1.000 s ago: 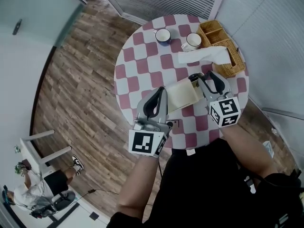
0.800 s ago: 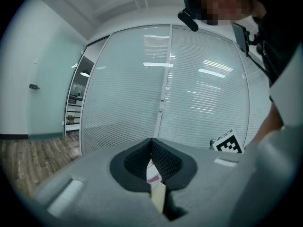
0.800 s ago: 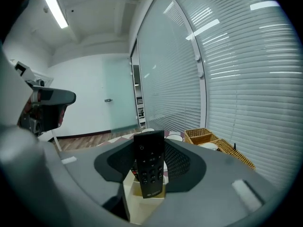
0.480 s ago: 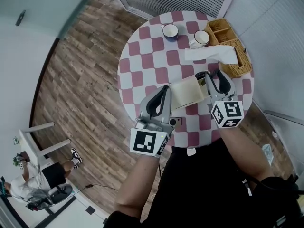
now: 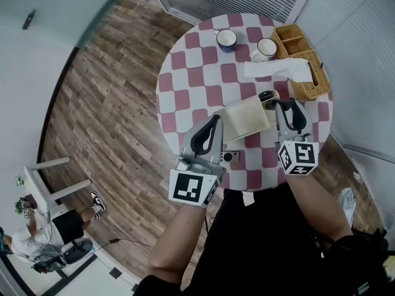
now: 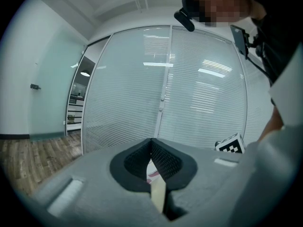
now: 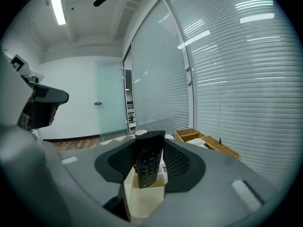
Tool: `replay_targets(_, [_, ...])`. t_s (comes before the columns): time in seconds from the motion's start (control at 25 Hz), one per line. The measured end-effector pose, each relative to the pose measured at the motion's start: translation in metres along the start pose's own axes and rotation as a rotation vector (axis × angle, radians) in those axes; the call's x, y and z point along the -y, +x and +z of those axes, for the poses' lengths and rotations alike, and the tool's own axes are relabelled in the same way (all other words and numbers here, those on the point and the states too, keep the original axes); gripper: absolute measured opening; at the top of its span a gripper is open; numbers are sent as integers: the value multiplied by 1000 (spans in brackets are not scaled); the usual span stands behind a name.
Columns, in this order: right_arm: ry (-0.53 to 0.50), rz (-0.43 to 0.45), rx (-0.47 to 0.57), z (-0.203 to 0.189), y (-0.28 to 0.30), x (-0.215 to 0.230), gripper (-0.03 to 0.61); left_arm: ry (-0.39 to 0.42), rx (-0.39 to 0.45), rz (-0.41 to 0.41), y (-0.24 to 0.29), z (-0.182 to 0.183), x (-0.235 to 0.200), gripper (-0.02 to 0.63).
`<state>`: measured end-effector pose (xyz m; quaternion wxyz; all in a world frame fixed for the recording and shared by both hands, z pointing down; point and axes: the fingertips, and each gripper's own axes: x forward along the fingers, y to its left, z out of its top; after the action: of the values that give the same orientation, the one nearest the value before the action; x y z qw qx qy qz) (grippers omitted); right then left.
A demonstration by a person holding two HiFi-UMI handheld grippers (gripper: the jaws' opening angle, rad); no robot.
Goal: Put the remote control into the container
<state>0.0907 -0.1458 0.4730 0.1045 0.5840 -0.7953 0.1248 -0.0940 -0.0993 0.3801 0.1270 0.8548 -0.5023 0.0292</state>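
Observation:
A cream box container sits on the checkered round table. My left gripper is shut on the container's near thin wall, which shows as a pale strip between its pads. My right gripper is at the container's right end, shut on the black remote control. The remote stands nearly upright with its buttons facing the camera. Its lower end is inside the container. In the head view only the remote's top shows above the box.
Two cups stand at the table's far side. A wicker basket with a white cloth draped over it sits at the far right. A small grey device lies by the left gripper. A person sits on the floor at the lower left.
The left gripper has shifted a little with the container's wall, uncovering more of the small grey device. The right gripper has tipped slightly with the remote in it.

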Motion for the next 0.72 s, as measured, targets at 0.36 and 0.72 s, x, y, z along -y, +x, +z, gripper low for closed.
replay_targets(0.36, [180, -170, -37, -21, -7, 18, 172, 9, -15, -37, -8, -10, 6, 0])
replay_targets(0.72, [84, -153, -53, -25, 15, -5, 175, 11, 3, -57, -13, -3, 6, 0])
